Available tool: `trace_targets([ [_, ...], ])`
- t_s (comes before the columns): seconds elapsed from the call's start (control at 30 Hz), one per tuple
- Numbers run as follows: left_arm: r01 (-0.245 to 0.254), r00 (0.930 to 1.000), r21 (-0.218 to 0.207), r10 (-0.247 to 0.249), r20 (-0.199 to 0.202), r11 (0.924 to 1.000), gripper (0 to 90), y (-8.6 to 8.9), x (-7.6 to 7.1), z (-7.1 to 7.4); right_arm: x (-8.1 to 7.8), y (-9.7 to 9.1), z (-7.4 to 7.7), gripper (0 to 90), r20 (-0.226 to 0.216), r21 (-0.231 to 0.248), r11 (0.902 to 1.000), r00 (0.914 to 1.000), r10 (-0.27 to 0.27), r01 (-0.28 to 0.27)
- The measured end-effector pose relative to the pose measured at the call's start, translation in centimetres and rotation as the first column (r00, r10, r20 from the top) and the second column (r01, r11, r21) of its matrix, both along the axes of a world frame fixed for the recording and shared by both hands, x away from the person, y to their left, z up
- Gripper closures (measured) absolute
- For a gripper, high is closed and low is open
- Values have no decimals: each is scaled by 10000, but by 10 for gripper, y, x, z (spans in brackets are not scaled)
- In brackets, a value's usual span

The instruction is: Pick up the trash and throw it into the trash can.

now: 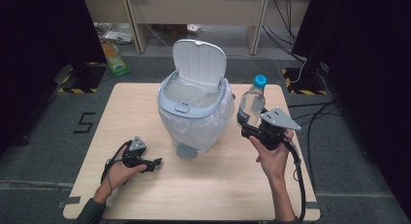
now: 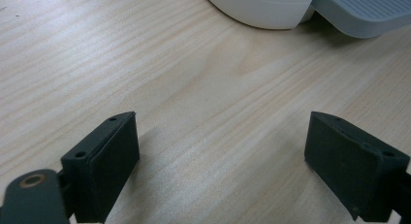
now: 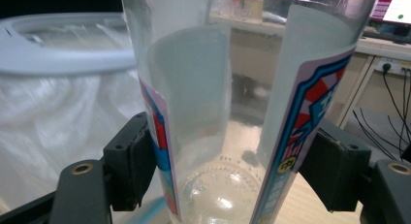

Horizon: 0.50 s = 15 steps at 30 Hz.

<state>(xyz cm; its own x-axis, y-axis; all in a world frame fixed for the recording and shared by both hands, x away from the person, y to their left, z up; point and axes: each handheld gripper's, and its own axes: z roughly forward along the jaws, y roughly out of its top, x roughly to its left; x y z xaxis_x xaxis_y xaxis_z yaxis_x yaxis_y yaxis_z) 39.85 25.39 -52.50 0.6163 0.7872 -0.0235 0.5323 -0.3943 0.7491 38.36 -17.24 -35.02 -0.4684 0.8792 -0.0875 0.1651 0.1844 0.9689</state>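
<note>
Clear plastic, blue cap — the bottle [image 1: 253,102] stands upright in the right gripper [image 1: 247,127], lifted off the table [image 1: 145,195] just beside the bin [image 1: 194,112], its shoulder about level with the rim. In the right gripper view the jaws press the label on both sides, so the grip looks firm. The step in hand, as I judge it, is carrying the bottle to the bin; the next move calls for swinging it left over the rim, clear of the raised lid [image 1: 199,61], then letting go.

The bin is lined with a white bag [image 1: 194,129] and its lid stands open; I can see nothing inside but liner. The bottle looks empty. The left gripper [image 1: 156,163] lies low on the table, jaws wide, holding nothing — near the bin's pedal [image 2: 368,10].
</note>
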Motion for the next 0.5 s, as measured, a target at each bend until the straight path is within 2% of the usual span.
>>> trace_targets([
  [0.23, -3, 10000, -3, 3, -5, 10000, 115, 0, 0, 0, 0, 6, 25, 280, 196, -9, 9999, 9997, 149, -149],
  [0.33, -10, 10000, -28, 10, -3, 10000, 115, 0, 0, 0, 1, 8, 33, 280, 273, -101, 9997, 9994, 224, -221],
  [0.5, 7, 10000, 1, -7, -37, 10000, 114, 0, 0, 0, 2, 13, 43, 280, 394, 25, 9994, 9986, 343, -344],
])
